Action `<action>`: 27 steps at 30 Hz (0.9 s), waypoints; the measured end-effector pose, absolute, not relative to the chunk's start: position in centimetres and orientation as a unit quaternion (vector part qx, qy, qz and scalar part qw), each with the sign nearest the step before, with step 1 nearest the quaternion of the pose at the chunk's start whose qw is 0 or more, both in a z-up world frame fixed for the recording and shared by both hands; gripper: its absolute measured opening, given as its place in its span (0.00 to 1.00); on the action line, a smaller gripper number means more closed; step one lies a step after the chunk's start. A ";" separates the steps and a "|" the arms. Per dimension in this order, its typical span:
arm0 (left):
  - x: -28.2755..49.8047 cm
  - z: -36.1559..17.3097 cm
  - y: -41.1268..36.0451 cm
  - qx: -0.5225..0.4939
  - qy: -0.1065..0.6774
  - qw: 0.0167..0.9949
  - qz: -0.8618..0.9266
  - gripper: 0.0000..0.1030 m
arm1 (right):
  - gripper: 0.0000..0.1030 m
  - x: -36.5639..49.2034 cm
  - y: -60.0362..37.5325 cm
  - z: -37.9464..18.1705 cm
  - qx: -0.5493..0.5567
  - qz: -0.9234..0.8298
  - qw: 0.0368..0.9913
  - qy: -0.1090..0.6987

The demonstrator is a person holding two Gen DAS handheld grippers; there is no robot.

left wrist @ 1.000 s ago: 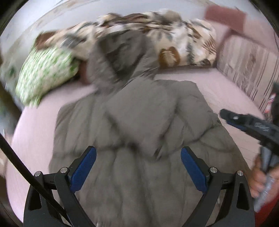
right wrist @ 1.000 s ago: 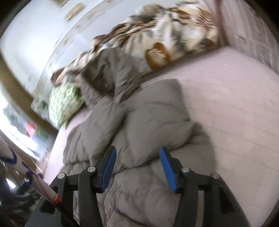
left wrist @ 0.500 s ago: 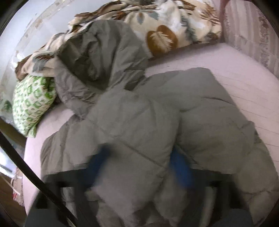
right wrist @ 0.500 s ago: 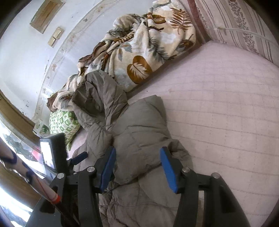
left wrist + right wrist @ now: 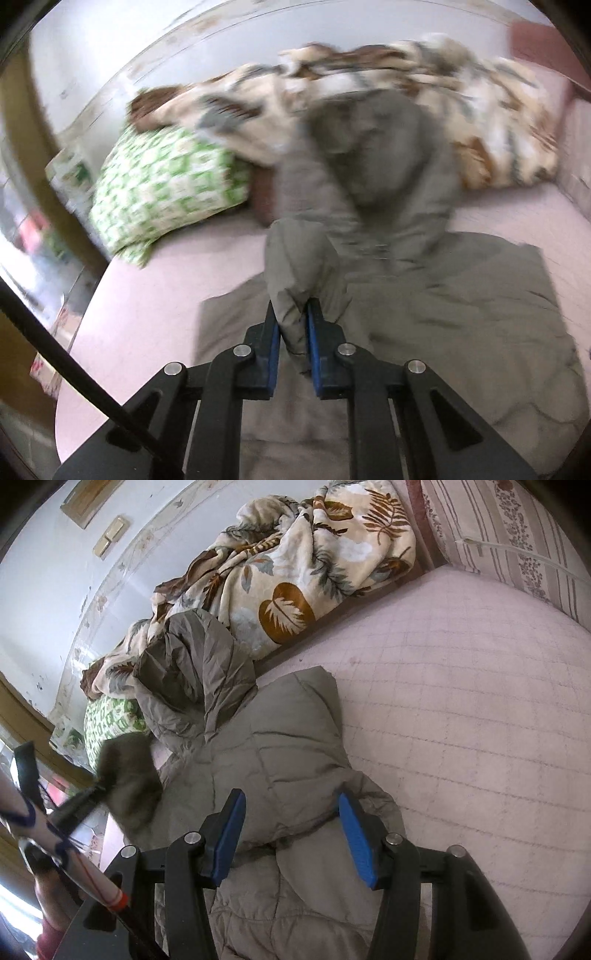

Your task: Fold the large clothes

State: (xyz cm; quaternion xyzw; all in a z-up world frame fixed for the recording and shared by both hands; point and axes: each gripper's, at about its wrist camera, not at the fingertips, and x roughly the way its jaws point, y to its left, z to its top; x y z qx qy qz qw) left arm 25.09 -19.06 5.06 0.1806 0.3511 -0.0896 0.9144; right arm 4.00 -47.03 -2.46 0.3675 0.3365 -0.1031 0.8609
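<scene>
Grey-brown padded coat (image 5: 291, 753) spread on the pink quilted bed (image 5: 480, 709), body flat, hood (image 5: 192, 672) bunched at the far end against the leaf-print blanket (image 5: 295, 565).

Left gripper (image 5: 293, 325): blue pads pressed together on a sleeve (image 5: 301, 266) of the coat. The sleeve is lifted off the coat body and stands as a thick fold straight ahead of the fingers, at 12 o'clock in the left wrist view. That view is motion-blurred; fine detail of the hood and blanket is not readable there.

In the right wrist view the same gripper (image 5: 98, 786) shows at about 9 o'clock, dark, with the blurred sleeve (image 5: 129, 771) raised above the coat's left edge.

Right gripper (image 5: 291, 830): blue pads spread wide, nothing between them. It hangs over the near part of the coat, with the other sleeve, folded across the coat's chest, running away from it toward 12 o'clock. Whether the fingertips touch the fabric, cannot tell.

Green-and-white patterned pillow (image 5: 162, 192) at 10 o'clock in the left wrist view, just beside the hood, partly under the blanket. Striped floral cushion (image 5: 517, 535) at 1 o'clock in the right wrist view, along the far right edge of the bed. Pale wall (image 5: 55, 590) behind the blanket, at 10 to 11 o'clock.
</scene>
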 end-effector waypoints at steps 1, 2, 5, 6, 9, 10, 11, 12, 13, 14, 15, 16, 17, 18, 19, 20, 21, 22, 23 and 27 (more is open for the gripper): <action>25.8 4.7 -17.9 0.176 0.358 0.913 -0.079 0.13 | 0.56 4.2 -46.9 -2.6 0.367 -0.102 0.860 0.339; 26.1 4.2 -17.2 0.175 0.364 0.912 -0.073 0.13 | 0.56 4.5 -46.7 -2.8 0.365 -0.101 0.860 0.343; 26.9 1.6 -15.5 0.185 0.381 0.904 -0.055 0.13 | 0.56 5.2 -45.9 -3.2 0.353 -0.098 0.860 0.355; 26.9 1.0 -15.3 0.188 0.384 0.903 -0.051 0.13 | 0.56 5.5 -45.7 -3.3 0.349 -0.097 0.860 0.358; 27.3 -1.6 -14.3 0.190 0.404 0.894 -0.037 0.14 | 0.56 6.1 -45.0 -3.6 0.340 -0.095 0.860 0.368; 27.5 -2.5 -13.7 0.182 0.413 0.892 -0.036 0.14 | 0.56 6.3 -44.8 -3.8 0.338 -0.094 0.860 0.371; 27.4 -3.1 -13.3 0.174 0.420 0.890 -0.037 0.14 | 0.56 6.5 -44.7 -3.9 0.337 -0.095 0.859 0.373; 27.4 -3.7 -12.7 0.166 0.425 0.889 -0.037 0.16 | 0.56 6.6 -44.7 -4.0 0.337 -0.095 0.859 0.374; 27.3 -3.8 -12.3 0.163 0.426 0.889 -0.038 0.18 | 0.56 6.7 -44.6 -4.1 0.337 -0.094 0.858 0.376; 27.1 -3.8 -11.9 0.158 0.427 0.890 -0.041 0.18 | 0.56 6.8 -44.6 -4.1 0.338 -0.094 0.857 0.377; 26.9 -3.5 -11.6 0.152 0.428 0.890 -0.044 0.22 | 0.56 6.8 -44.6 -4.2 0.338 -0.094 0.857 0.378; 26.8 -3.1 -11.1 0.145 0.431 0.889 -0.043 0.32 | 0.56 6.9 -44.6 -4.2 0.338 -0.094 0.856 0.379; 26.7 -2.7 -10.5 0.139 0.434 0.889 -0.040 0.38 | 0.56 6.9 -44.6 -4.3 0.338 -0.093 0.856 0.380; 26.6 -2.1 -9.7 0.127 0.431 0.893 -0.037 0.50 | 0.56 6.9 -44.6 -4.3 0.338 -0.093 0.855 0.381; 26.5 -1.6 -9.0 0.114 0.429 0.895 -0.037 0.52 | 0.56 6.9 -44.6 -4.4 0.339 -0.092 0.855 0.382; 26.4 -0.9 -8.0 0.095 0.430 0.897 -0.040 0.52 | 0.56 6.9 -44.6 -4.4 0.341 -0.091 0.854 0.382; 26.5 -0.3 -7.1 0.079 0.434 0.897 -0.042 0.52 | 0.56 6.9 -44.5 -4.4 0.342 -0.091 0.854 0.382; 26.6 0.3 -6.3 0.063 0.437 0.896 -0.041 0.53 | 0.56 6.9 -44.5 -4.4 0.342 -0.090 0.854 0.381; 26.6 0.6 -5.7 0.053 0.441 0.895 -0.037 0.53 | 0.56 6.8 -44.6 -4.3 0.343 -0.091 0.855 0.379; 27.3 1.4 -5.1 0.034 0.451 0.891 -0.028 0.53 | 0.56 6.7 -44.4 -4.2 0.340 -0.095 0.856 0.378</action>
